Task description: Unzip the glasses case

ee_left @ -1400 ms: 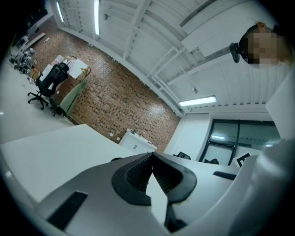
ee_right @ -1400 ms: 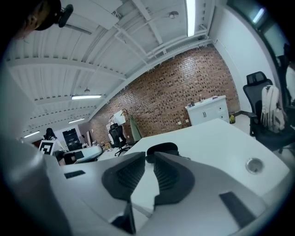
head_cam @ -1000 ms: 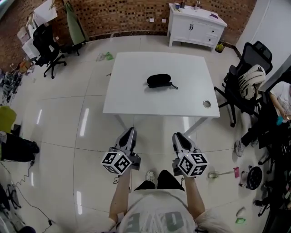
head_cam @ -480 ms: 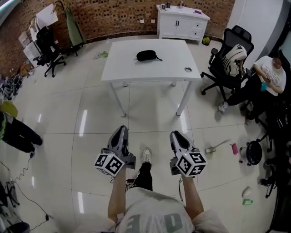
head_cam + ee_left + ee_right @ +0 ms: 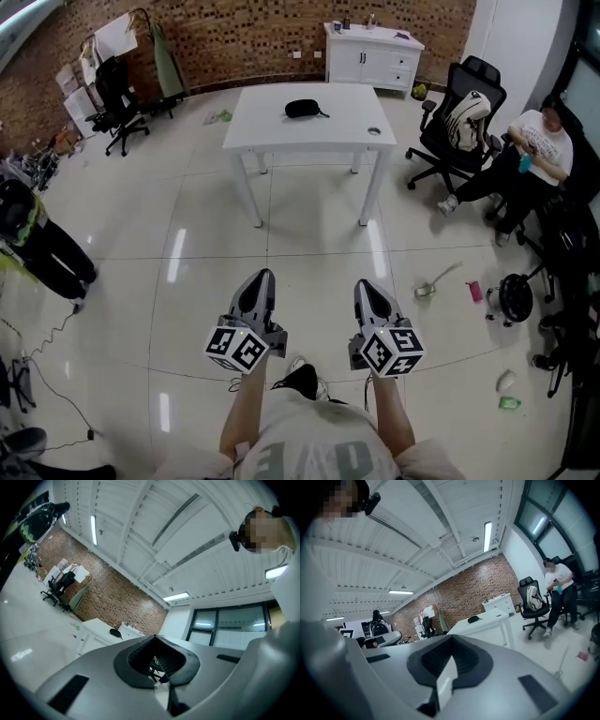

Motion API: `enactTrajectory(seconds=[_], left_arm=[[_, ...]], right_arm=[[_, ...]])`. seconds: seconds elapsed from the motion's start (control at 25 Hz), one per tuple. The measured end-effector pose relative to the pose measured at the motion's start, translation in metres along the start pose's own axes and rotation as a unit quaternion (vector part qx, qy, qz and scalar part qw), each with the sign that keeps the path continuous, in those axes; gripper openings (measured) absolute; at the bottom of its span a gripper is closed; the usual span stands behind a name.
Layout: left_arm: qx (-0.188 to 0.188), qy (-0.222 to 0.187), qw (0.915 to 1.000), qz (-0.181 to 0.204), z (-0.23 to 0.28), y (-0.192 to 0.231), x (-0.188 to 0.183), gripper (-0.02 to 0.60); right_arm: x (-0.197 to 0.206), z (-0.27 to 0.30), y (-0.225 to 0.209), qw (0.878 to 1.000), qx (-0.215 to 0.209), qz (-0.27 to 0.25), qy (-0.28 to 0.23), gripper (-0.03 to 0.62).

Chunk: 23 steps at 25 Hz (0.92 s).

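Note:
The black glasses case [image 5: 302,109] lies zipped on the far half of the white table [image 5: 309,136], several steps ahead of me. My left gripper [image 5: 259,277] and right gripper [image 5: 364,287] are held low in front of my body, over the floor, far from the table. Both are shut with nothing in them. In the left gripper view the jaws [image 5: 154,638] meet in a closed point and the case [image 5: 115,632] is a small dark shape on the distant table. In the right gripper view the closed jaws [image 5: 451,638] point up toward the case [image 5: 474,618].
A black office chair [image 5: 459,117] with a backpack stands right of the table, and a seated person [image 5: 539,141] is beyond it. A white cabinet [image 5: 372,52] stands against the brick wall. Another person [image 5: 28,234] is at the left. Small items [image 5: 433,281] lie on the floor at right.
The table and case have receded from close below me to far ahead, as I have moved back. Both grippers stay shut in front of my body.

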State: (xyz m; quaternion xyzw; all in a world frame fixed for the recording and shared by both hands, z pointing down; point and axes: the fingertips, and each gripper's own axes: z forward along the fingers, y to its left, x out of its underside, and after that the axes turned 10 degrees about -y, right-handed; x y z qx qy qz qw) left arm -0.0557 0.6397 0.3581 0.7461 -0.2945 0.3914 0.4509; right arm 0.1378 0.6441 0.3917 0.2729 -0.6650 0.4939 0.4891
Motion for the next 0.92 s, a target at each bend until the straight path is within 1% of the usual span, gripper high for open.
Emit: enactTrajectory(seconds=[0.08,0.28,0.56,0.92], left_arm=[[0.008,-0.007,0.9999,0.008,-0.006,-0.012,-0.006,0.003],[0.030,-0.008,0.9994,0.015,-0.012,-0.030,-0.017,0.003],[0.021,-0.015,0.9996,0.012,-0.028,-0.021,-0.027,0.003],[0.024,-0.010,0.9997,0.002,-0.031,-0.018,-0.025,0.003]], right_arm=[[-0.005,-0.011,0.013,1.000,-0.009,0.002,-0.006,0.002],[-0.010,-0.023,0.035,1.000,-0.018,-0.011,-0.006,0.002],[-0.006,-0.024,0.060,0.999,-0.035,-0.021,-0.003,0.002],[-0.004,-0.022,0.066,0.999,-0.038,-0.019,-0.005,0.002]])
